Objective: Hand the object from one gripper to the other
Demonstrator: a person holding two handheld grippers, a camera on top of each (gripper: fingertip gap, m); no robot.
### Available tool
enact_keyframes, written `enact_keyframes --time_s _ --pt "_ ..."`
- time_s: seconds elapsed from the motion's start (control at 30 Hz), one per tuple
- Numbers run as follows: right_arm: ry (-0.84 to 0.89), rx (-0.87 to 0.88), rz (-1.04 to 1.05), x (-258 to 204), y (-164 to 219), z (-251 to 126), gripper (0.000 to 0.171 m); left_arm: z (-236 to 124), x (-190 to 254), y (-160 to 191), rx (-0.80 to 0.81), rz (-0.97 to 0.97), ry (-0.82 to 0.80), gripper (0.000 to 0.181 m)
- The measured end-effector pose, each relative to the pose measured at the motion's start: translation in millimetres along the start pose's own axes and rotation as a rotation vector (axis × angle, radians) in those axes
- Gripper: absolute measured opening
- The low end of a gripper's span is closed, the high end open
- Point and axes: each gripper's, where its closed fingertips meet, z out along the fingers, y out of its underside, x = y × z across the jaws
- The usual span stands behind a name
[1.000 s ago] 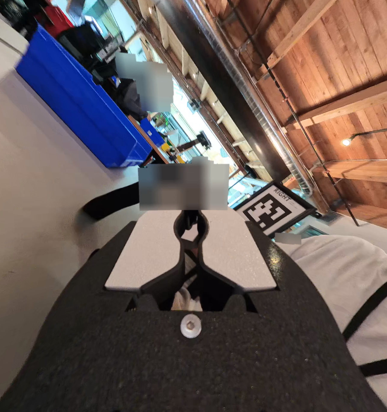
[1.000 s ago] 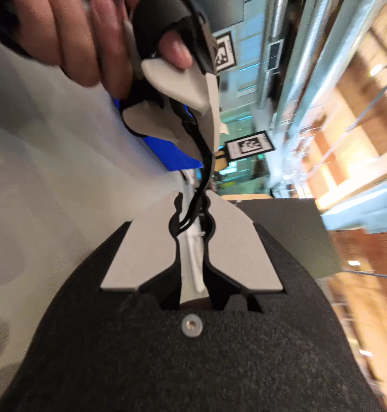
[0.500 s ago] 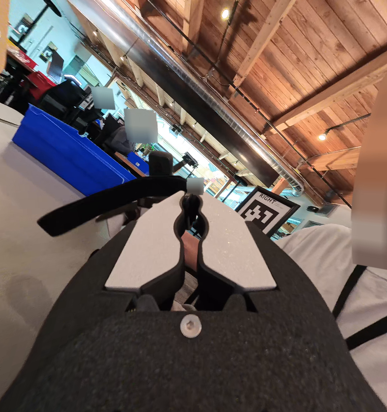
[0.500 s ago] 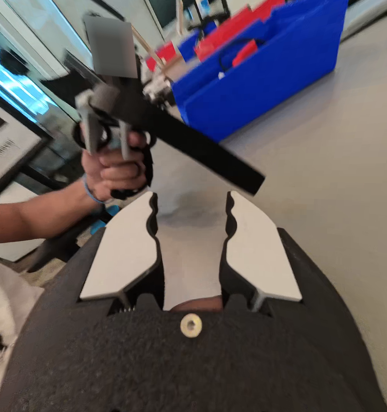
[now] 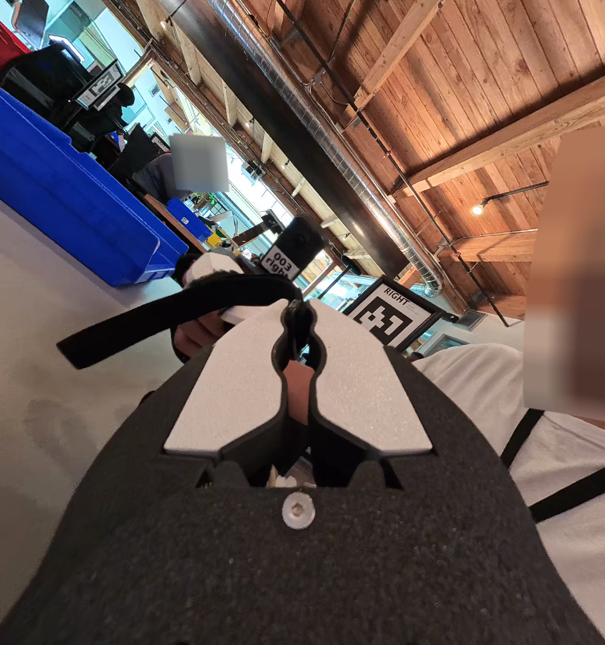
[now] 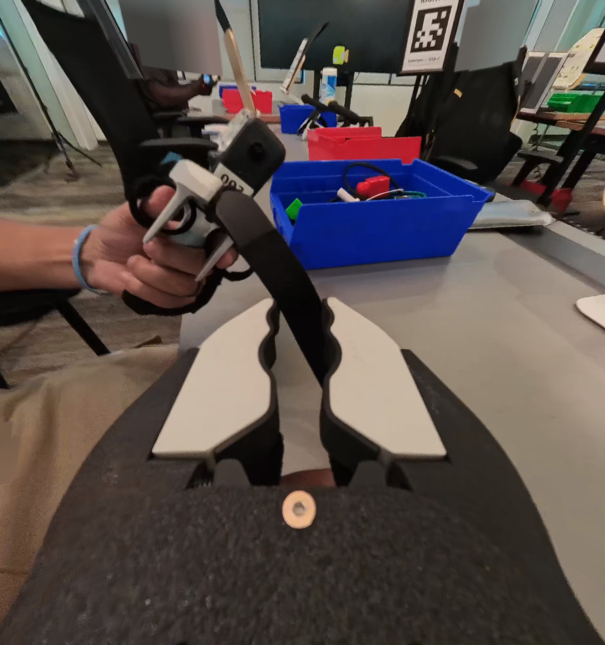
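Black strap (image 6: 287, 279) is hanging above the grey surface (image 6: 468, 349), its upper end clenched in the left tongs (image 5: 298, 326); the right tongs (image 6: 300, 305) are gaping around its lower end.

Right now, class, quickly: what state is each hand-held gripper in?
Left hand-held gripper: shut on one end of the black strap.
Right hand-held gripper: open, its fingers either side of the strap's free end, not yet clamping it.

A blue bin (image 6: 371, 223) at one o'clock on the grey table (image 6: 486, 349) — red bin (image 6: 364, 148) behind it.
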Motion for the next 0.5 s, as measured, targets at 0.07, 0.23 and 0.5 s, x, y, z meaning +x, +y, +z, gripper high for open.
enact_keyframes --time_s 0.07,0.23,0.5 --pt "0.003 -0.023 -0.044 -0.6 1.0 -2.1 0.007 1.6 -3.1 2.4 -0.006 -0.007 -0.013 0.005" --pt "0.039 -0.040 -0.102 4.6 -0.5 -8.3 0.003 2.4 -10.2 4.8 -0.018 0.015 -0.058 0.011" --pt "0.304 0.011 -0.141 64.5 -52.2 -69.3 0.004 -8.0 -25.0 -4.6 0.038 0.035 -0.181 0.055"
